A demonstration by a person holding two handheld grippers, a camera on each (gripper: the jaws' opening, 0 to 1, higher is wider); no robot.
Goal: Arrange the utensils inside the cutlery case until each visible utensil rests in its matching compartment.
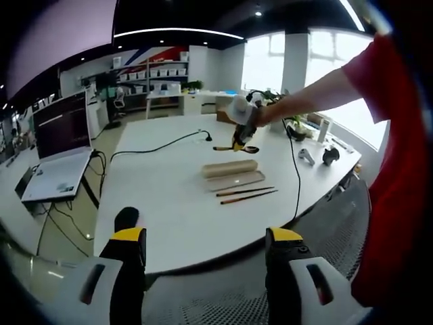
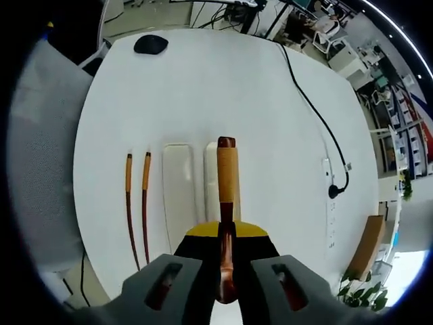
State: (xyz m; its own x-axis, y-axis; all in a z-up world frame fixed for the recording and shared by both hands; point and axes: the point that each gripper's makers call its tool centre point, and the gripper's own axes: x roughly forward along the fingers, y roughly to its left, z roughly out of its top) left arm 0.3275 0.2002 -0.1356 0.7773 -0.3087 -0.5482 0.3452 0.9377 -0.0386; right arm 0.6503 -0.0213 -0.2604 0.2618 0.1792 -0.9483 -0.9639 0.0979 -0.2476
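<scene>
Wooden spoon (image 2: 227, 203) clamped in right gripper (image 2: 226, 261) jaws; left gripper (image 1: 206, 250) jaws apart.

No legible text, label, brand, number or sign in the left gripper view or the right gripper view. The laptop (image 1: 57, 177) screen beside the worktop (image 1: 169, 196) shows only a dark blur, and the bins on the far shelf (image 1: 159, 71) are too small to tell any marking. The red and blue stripes on the back wall (image 1: 145, 54) carry no letters that can be made out.
</scene>
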